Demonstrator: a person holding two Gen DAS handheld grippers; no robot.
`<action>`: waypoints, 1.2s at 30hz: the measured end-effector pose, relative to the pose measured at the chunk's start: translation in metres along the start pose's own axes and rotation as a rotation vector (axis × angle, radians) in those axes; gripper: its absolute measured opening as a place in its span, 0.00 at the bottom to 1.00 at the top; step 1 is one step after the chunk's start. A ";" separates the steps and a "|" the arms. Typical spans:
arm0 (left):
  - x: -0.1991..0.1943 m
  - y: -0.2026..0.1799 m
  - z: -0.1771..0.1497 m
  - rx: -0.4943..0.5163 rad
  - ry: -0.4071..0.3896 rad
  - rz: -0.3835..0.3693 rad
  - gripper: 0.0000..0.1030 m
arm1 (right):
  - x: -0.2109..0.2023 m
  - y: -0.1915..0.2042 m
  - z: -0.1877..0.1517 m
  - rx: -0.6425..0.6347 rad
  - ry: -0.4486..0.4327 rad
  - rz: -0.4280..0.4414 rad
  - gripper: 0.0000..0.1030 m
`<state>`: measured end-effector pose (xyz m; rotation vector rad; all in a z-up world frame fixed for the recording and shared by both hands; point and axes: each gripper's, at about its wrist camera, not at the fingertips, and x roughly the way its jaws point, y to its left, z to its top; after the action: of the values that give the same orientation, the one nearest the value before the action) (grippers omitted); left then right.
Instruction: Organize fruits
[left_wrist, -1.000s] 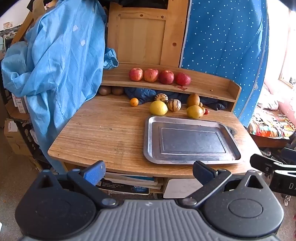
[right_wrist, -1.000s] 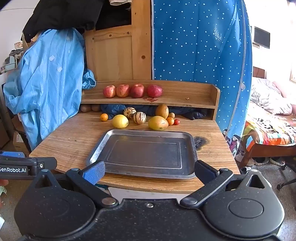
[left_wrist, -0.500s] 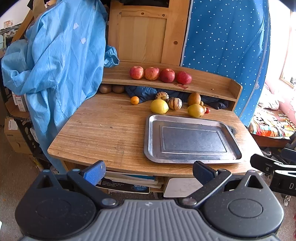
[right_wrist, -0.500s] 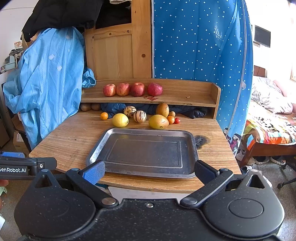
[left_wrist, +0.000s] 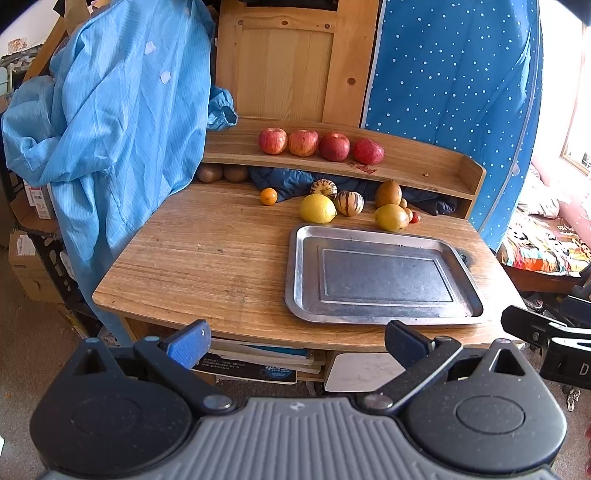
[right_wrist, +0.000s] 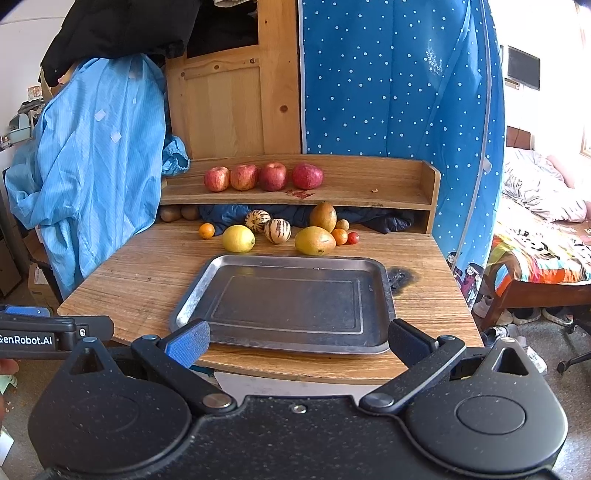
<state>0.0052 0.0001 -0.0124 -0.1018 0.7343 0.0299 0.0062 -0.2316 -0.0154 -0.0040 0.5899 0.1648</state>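
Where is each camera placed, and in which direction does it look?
Left wrist: on the open left gripper, before the table's near left, facing the metal tray; the right gripper's tip shows at right.
Right wrist: on the open right gripper, centred before the tray, facing the shelf's apples; the left gripper shows at left.
Both share tray, apples, lemon.

Both wrist views face the counter (left_wrist: 221, 258) from just off its near edge; both share the tray (right_wrist: 192, 299).
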 end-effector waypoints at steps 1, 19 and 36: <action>0.000 0.000 -0.001 0.000 0.002 0.001 0.99 | 0.003 -0.002 0.000 0.004 0.002 0.004 0.99; 0.024 -0.009 0.014 -0.009 0.052 0.019 0.99 | 0.026 -0.020 0.008 0.031 0.038 0.025 0.99; 0.087 -0.033 0.036 -0.044 0.148 0.071 0.99 | 0.099 -0.058 0.031 0.019 0.140 0.079 0.99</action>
<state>0.0960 -0.0294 -0.0419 -0.1213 0.8854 0.1071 0.1136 -0.2715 -0.0472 0.0266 0.7313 0.2365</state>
